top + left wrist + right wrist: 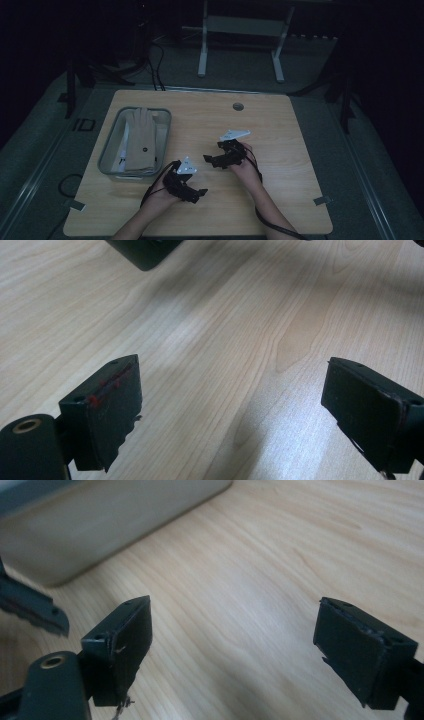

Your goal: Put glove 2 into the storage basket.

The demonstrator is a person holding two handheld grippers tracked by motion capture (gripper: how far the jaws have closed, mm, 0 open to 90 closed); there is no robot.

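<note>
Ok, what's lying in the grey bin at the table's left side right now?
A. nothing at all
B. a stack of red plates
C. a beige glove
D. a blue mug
C: the high view shows a beige glove lying flat inside the grey bin, fingers pointing to the far edge of the table, with something white beside it that is too dim to identify.

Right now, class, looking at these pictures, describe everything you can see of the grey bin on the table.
The grey bin is a shallow rectangular tray with rounded corners and a raised rim, seemingly plastic. It sits flat on the left part of the wooden table, long side running away from the person. Inside lies a tan glove, fingers pointing to the far end, over something white. In the high view neither gripper touches it; the left gripper is nearest. The right gripper view shows its pale outer wall, blurred.
</note>
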